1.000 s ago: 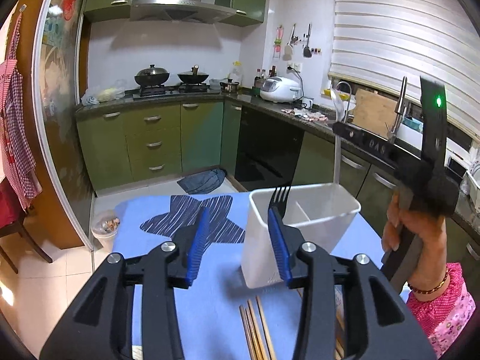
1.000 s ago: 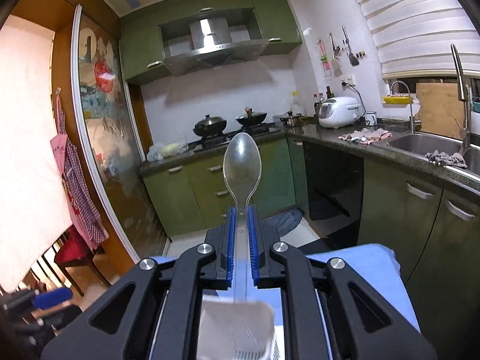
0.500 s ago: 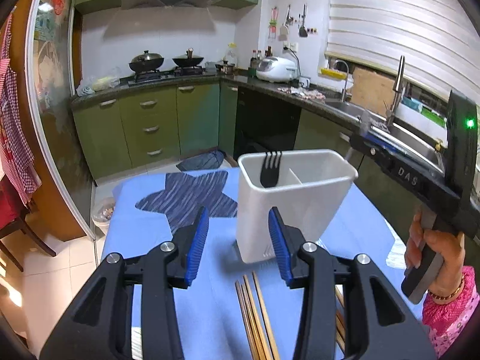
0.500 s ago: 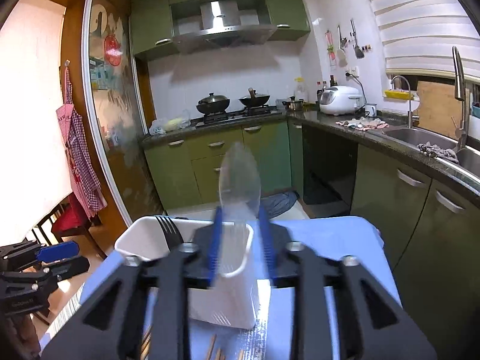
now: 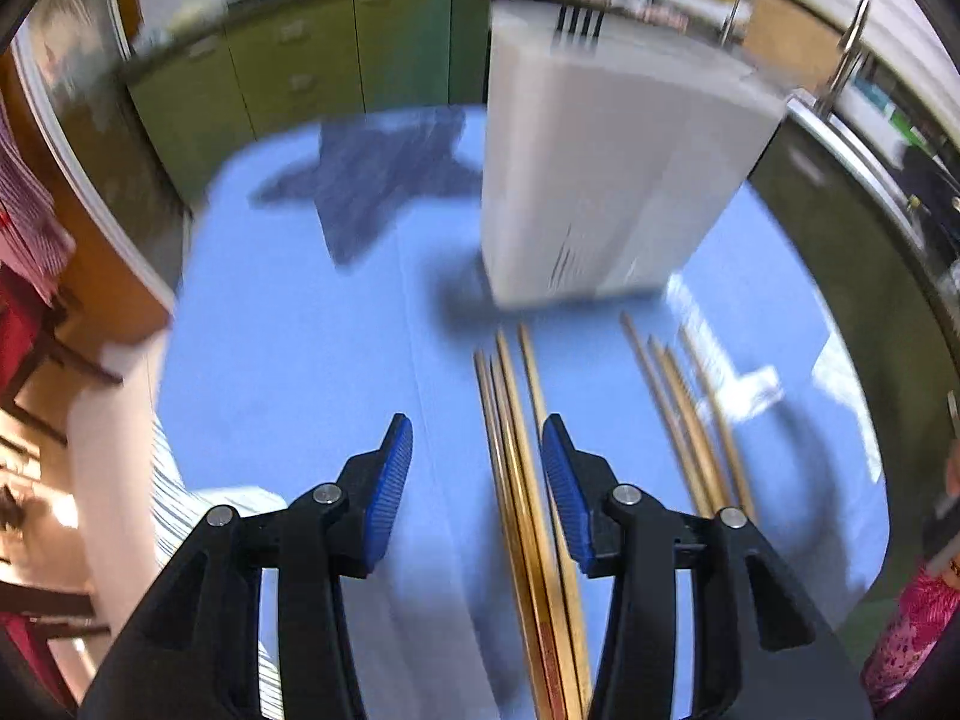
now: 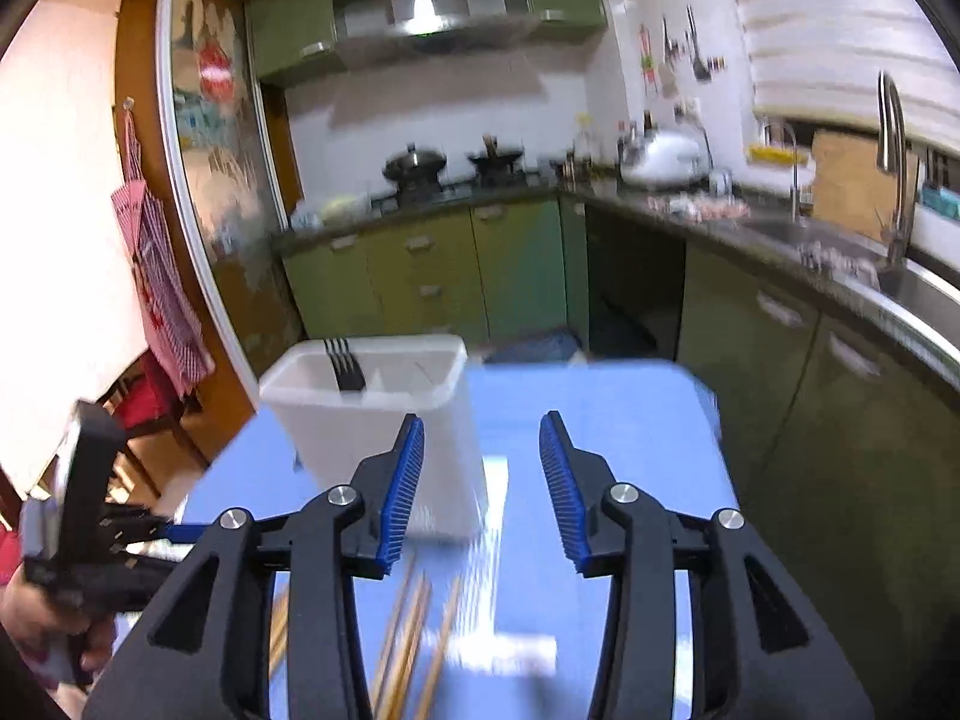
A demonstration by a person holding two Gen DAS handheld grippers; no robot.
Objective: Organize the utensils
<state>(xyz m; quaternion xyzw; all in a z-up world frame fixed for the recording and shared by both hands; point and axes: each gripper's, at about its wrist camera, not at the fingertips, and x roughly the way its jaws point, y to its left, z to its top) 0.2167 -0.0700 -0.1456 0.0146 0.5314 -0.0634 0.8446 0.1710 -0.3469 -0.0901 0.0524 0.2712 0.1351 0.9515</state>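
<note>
We've got our left gripper low over the blue tablecloth, fingers spread wide with nothing between the pads, and a bundle of wooden chopsticks runs along the cloth just inside the right-hand pad. A second loose group of chopsticks lies off to the right, apart from the first. Ahead of both bundles stands the white utensil holder, upright on the cloth, with the dark tines of a fork poking above its rim. The picture is blurred here, so finer detail on the chopsticks is lost. Over on the other side, our right gripper hangs above the table, fingers also parted and empty. From this view the holder sits just ahead and to the left, the fork leaning in its left compartment against the near wall. Chopsticks show on the cloth below the right gripper, smeared by motion.
</note>
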